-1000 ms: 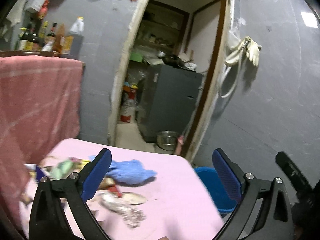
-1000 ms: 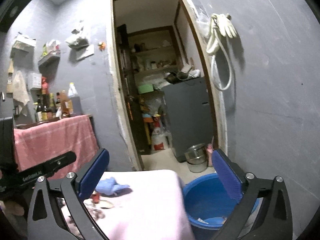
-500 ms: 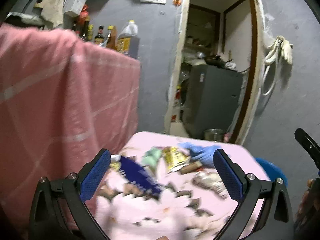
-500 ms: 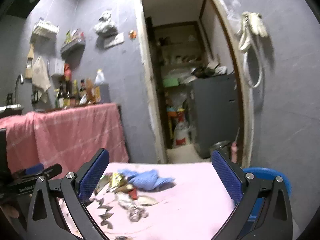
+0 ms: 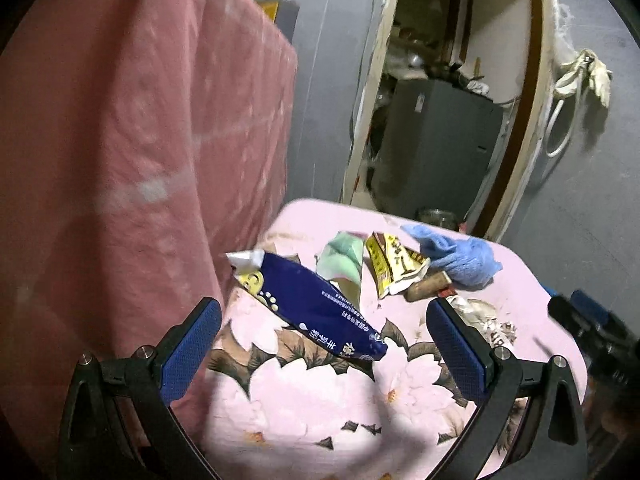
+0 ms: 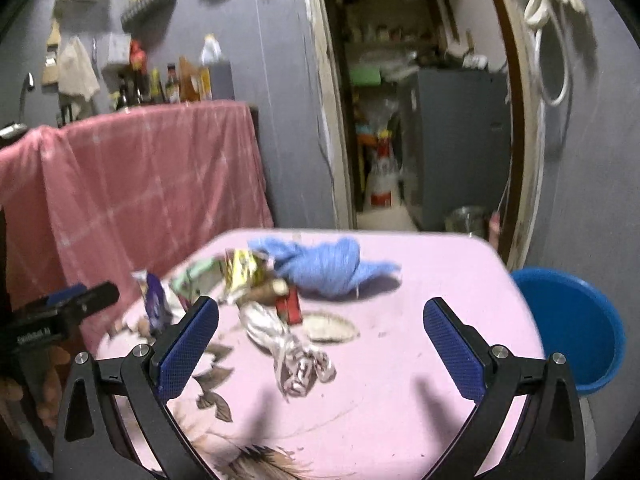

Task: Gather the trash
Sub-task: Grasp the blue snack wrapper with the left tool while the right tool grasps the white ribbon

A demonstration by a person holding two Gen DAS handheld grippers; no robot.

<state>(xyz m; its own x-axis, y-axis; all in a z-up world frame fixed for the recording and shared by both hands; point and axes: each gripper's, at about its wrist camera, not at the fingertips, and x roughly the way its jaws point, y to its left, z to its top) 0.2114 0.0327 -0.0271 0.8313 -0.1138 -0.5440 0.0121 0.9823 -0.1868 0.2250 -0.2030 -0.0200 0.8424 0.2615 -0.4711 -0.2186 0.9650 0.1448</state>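
Surface: a low table under a pink flowered cloth (image 5: 304, 392), in a grey-walled room with an open doorway beyond.
Left gripper (image 5: 322, 340): jaws wide apart, empty, hovering over the near table edge.
Nearest trash: a long dark-blue plastic wrapper (image 5: 316, 304) lying flat between the left jaws, just ahead.
Right gripper (image 6: 320, 342): jaws also spread, empty, above a crumpled clear plastic wrapper (image 6: 296, 356).
Farther trash: a yellow snack packet (image 5: 394, 266), a green wrapper (image 5: 344, 260), a blue cloth (image 6: 324, 264).
Bin: a blue plastic basin (image 6: 576, 328) beside the table's right edge.
Advice: lower the left jaws straddling the wrapper's narrow width, pinching plastic only, not cloth.
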